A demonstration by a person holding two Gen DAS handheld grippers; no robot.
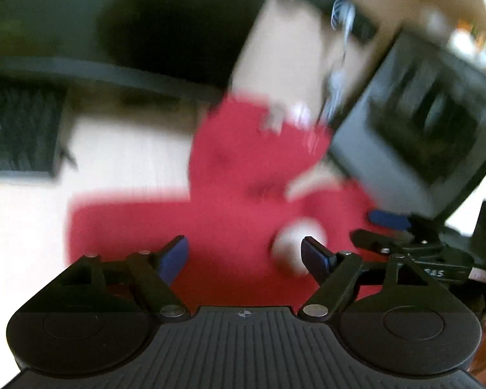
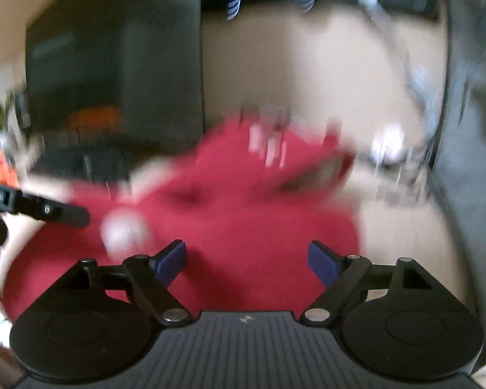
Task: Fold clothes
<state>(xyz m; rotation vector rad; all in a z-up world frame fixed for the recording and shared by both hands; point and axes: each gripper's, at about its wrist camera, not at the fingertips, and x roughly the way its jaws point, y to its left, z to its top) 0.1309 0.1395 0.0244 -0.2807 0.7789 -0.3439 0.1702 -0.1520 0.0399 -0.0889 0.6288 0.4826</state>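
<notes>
While both tongs gape, red garment sprawls crumpled, sleeve leftward.

No readable text, blurred lettering on the other tool (perhaps "AS"), illegible

The scene is being viewed from two wrist cameras, each angled downward and forward along its own blue-padded fingers, close above a red garment on a pale table. The garment and its white round patch are being shared by both blurred views.
</notes>
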